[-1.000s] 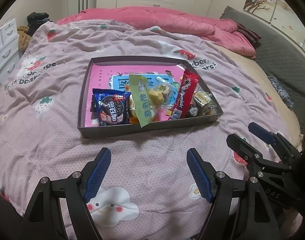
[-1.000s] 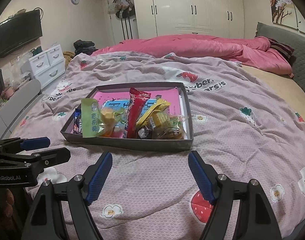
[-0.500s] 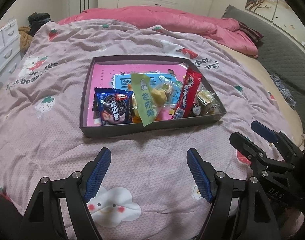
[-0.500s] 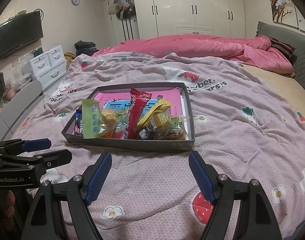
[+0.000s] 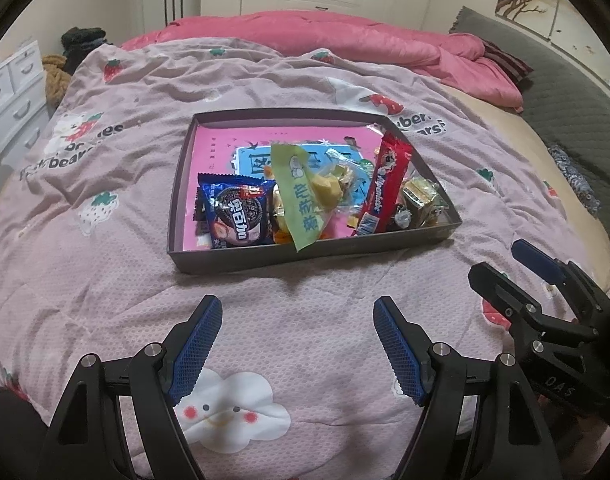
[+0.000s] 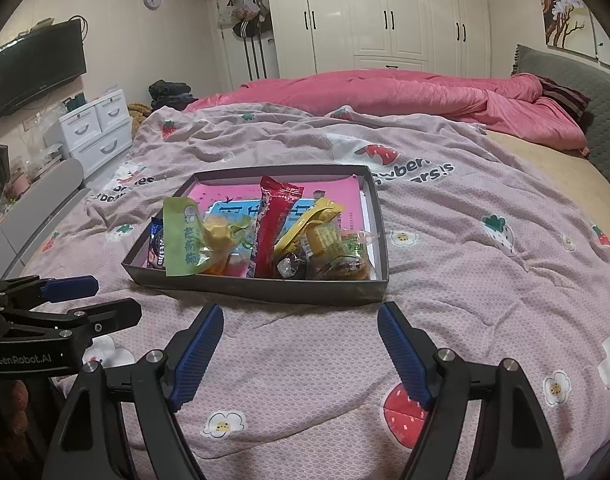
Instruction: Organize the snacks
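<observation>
Glossy snack wrappers (image 5: 381,186); matt cloth quilt (image 5: 117,248).

Right wrist view: the blue cookie pack (image 6: 157,245) is mostly hidden behind the green packet (image 6: 181,236) and the tray (image 6: 265,286) wall. Small wrapped sweets (image 6: 291,266) at the tray's near corner are too jumbled to identify. Left wrist view: the right claw (image 5: 513,266) body is cut off at the frame edge. The pink sheet (image 5: 217,148) print is illegible.

The room light is shining soft and a bit dim. Everything is looking sharp, not blurry. The edges are bending round, and the corners are going black.
</observation>
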The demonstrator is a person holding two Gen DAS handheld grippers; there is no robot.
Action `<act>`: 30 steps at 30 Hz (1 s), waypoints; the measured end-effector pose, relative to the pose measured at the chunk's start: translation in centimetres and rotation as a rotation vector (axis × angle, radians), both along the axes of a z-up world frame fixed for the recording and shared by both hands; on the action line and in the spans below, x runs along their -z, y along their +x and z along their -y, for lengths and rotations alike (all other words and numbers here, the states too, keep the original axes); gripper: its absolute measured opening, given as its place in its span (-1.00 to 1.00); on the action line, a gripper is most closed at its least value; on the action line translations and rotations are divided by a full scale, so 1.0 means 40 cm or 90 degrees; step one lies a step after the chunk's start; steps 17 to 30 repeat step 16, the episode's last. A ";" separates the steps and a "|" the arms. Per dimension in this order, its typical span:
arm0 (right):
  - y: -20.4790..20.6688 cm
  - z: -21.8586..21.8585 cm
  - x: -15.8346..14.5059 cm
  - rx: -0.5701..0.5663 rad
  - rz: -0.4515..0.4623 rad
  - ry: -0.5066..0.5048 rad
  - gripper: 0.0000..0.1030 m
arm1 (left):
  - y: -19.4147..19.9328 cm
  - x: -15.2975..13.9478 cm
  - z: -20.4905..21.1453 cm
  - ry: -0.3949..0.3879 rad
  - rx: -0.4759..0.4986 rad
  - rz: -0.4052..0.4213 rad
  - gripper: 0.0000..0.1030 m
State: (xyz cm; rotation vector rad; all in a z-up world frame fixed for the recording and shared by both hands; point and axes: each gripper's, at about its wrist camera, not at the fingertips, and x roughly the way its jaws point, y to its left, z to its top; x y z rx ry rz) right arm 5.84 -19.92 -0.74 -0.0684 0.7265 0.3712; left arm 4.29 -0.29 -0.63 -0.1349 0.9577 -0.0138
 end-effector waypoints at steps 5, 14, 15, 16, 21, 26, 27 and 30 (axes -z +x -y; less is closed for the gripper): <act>0.004 0.005 0.004 0.005 -0.003 0.000 0.54 | 0.000 0.001 0.001 -0.002 0.000 0.002 0.54; 0.022 0.010 0.014 0.018 -0.014 0.002 0.54 | 0.005 0.009 -0.026 0.005 -0.033 0.013 0.54; 0.029 0.015 0.015 0.021 -0.015 0.006 0.54 | 0.009 0.010 -0.037 0.000 -0.042 0.016 0.54; 0.029 0.015 0.015 0.021 -0.015 0.006 0.54 | 0.016 0.011 -0.048 0.000 -0.048 0.016 0.54; 0.029 0.015 0.015 0.021 -0.015 0.006 0.54 | 0.016 0.011 -0.048 0.000 -0.048 0.016 0.54; 0.029 0.015 0.015 0.021 -0.015 0.006 0.54 | 0.016 0.011 -0.048 0.000 -0.048 0.016 0.54; 0.029 0.015 0.015 0.021 -0.015 0.006 0.54 | 0.016 0.011 -0.048 0.000 -0.048 0.016 0.54; 0.029 0.015 0.015 0.021 -0.015 0.006 0.54 | 0.016 0.011 -0.048 0.000 -0.048 0.016 0.54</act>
